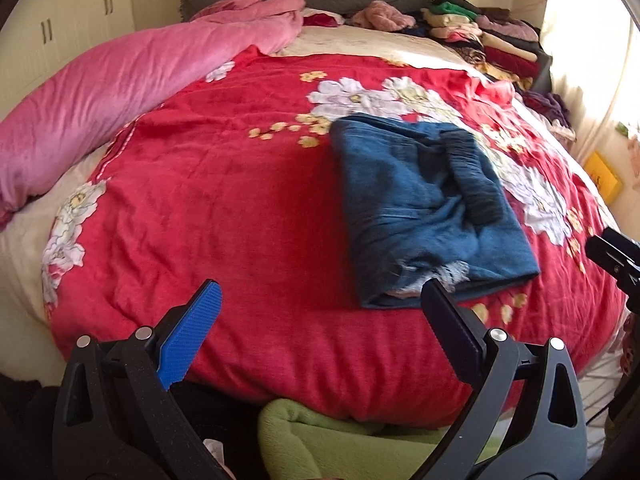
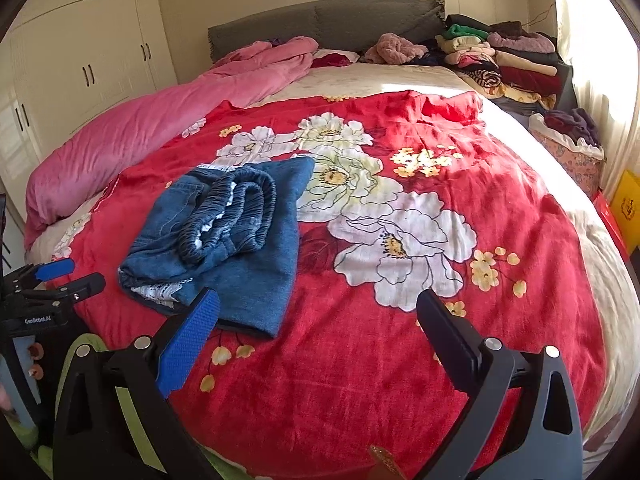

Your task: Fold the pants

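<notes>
The blue denim pants (image 1: 428, 208) lie folded into a compact bundle on the red floral blanket (image 1: 224, 200), elastic waistband on top; they also show in the right wrist view (image 2: 224, 236). My left gripper (image 1: 320, 304) is open and empty, held above the bed's near edge, just short of the bundle's near end. My right gripper (image 2: 318, 312) is open and empty, above the blanket to the right of the pants. Each gripper shows in the other's view: the left (image 2: 60, 276) and the right (image 1: 612, 256).
A pink duvet (image 1: 120, 92) runs along the bed's left side. Stacks of folded clothes (image 2: 508, 60) sit at the far right by the grey headboard (image 2: 328, 20). A wardrobe (image 2: 80, 68) stands on the left. A green cushion (image 1: 340, 440) lies below the bed's near edge.
</notes>
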